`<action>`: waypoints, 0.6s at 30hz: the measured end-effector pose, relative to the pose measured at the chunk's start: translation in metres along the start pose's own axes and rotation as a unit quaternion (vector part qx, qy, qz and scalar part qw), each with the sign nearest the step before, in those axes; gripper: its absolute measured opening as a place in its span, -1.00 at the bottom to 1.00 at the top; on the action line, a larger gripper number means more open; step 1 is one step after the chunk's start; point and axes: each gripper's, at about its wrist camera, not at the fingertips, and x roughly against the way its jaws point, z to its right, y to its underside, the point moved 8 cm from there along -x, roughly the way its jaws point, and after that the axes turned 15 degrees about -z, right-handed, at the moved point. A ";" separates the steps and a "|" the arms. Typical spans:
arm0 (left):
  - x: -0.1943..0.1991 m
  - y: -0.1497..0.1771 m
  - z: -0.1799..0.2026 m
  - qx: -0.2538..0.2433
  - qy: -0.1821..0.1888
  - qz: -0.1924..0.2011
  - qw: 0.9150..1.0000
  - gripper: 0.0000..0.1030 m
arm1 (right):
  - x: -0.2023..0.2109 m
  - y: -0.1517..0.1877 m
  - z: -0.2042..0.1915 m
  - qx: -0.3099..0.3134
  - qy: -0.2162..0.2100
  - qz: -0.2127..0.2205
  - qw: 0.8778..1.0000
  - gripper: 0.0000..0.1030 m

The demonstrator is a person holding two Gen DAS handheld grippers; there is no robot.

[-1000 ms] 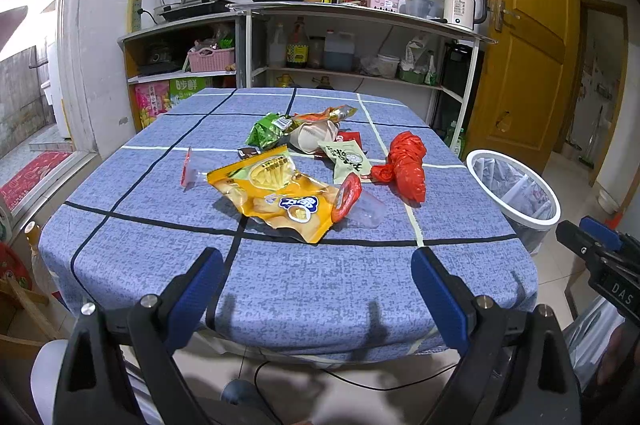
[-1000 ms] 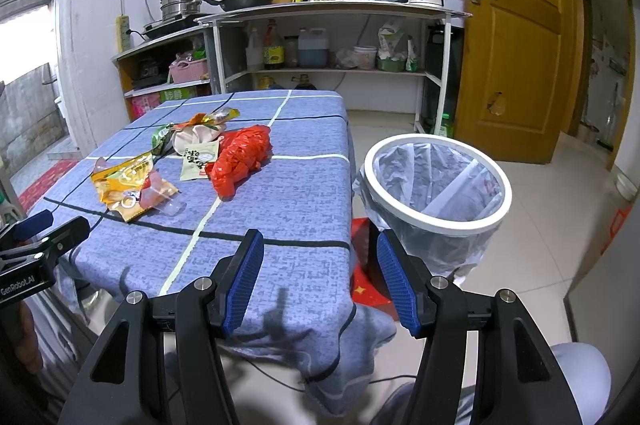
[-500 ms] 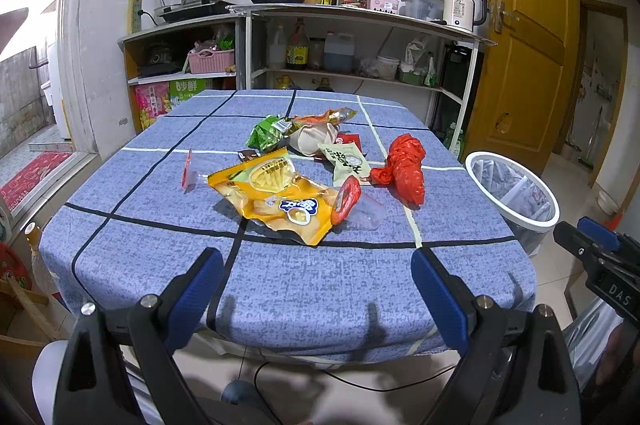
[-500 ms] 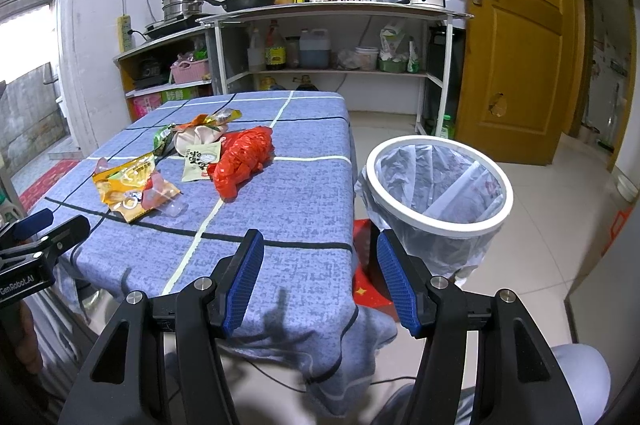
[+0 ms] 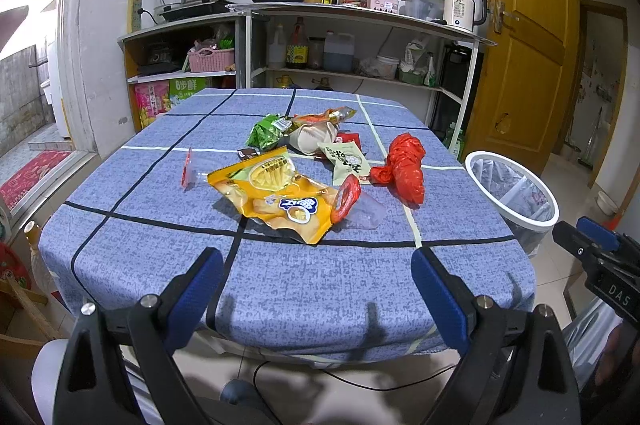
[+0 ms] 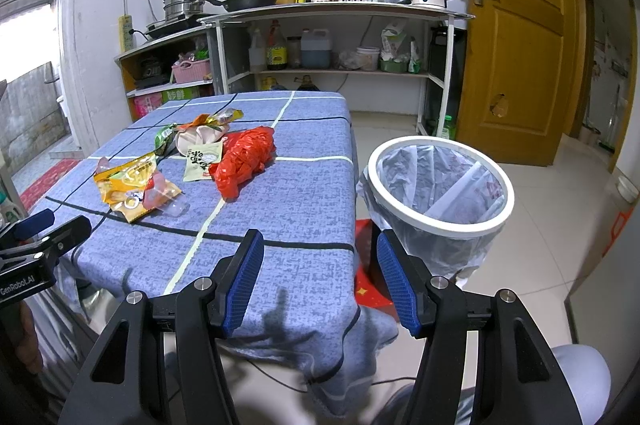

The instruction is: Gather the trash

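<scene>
Trash lies in the middle of a blue checked tablecloth [image 5: 320,277]: a yellow snack bag [image 5: 276,195], a crumpled red plastic bag [image 5: 404,167], a green wrapper [image 5: 268,136], a pale green packet [image 5: 349,161], a clear cup with a red rim [image 5: 354,205] and a small clear packet [image 5: 188,171]. A white bin with a clear liner [image 5: 512,195] stands right of the table; it also shows in the right wrist view [image 6: 440,185]. My left gripper [image 5: 316,289] is open and empty at the table's near edge. My right gripper [image 6: 320,281] is open and empty over the table's near right corner.
Shelves with pans, bottles and a kettle [image 5: 460,5] line the back wall. A yellow wooden door [image 5: 528,45] is at the right. A red mat [image 6: 368,285] lies on the floor under the bin side of the table.
Both grippers have drifted slightly; the view of the table has shifted a little. Nothing was picked up and the jaws stay open.
</scene>
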 end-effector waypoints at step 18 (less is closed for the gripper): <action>0.000 -0.001 -0.001 0.001 -0.001 0.000 1.000 0.86 | -0.002 0.001 -0.004 0.001 -0.002 -0.002 1.000 0.16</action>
